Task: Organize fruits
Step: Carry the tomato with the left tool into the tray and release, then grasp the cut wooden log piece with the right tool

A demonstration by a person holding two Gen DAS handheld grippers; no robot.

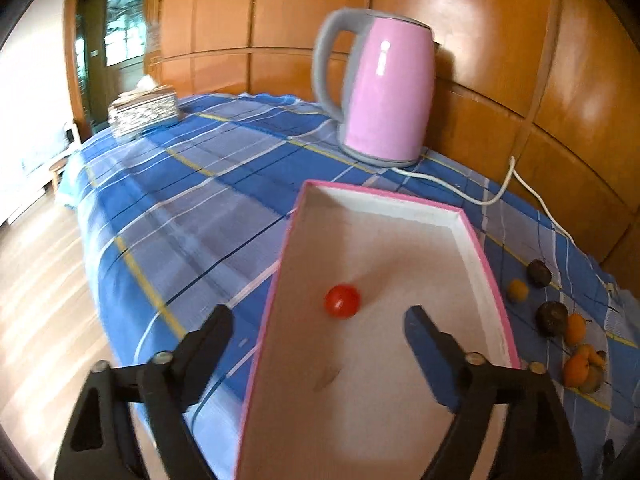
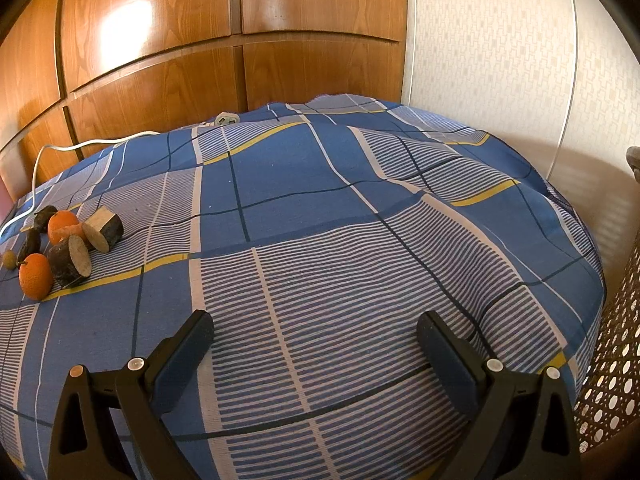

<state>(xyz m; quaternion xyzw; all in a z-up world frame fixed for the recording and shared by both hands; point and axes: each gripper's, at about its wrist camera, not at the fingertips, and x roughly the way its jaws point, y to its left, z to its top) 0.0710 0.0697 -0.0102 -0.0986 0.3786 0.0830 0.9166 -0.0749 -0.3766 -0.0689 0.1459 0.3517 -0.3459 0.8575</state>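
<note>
The left tongs (image 1: 318, 322) point downward over a shallow rectangular box with a pink rim and white inside (image 1: 486, 268), their black arms spread wide and nothing between the pads. One finger hangs over the box floor; the other hangs outside the box's pink wall, above the blue plaid cloth covering the counter (image 1: 180, 200). Just ahead of the tongs, between the two fingertips and slightly beyond them, a small round glossy red tomato (image 1: 341, 301) rests on the white floor of the box, clear of both pads.

The right tongs (image 2: 316, 334) also tilt down, spread wide over bare cloth and empty.

Only the left wrist view shows the box, the tomato and a pink electric kettle with a grey handle (image 1: 386, 92), which stands beyond the box. Its white cord (image 1: 472, 200) trails off to the right of the tongs.

The right wrist view gives the clearer look at the loose pile, far to the left of the right tongs: round orange citrus fruits (image 2: 35, 276), short dark-barked log pieces with pale cut ends (image 2: 71, 260), and a small greenish fruit (image 2: 8, 258). In the left wrist view the same cluster is small and blurred, to the right of the box.
</note>
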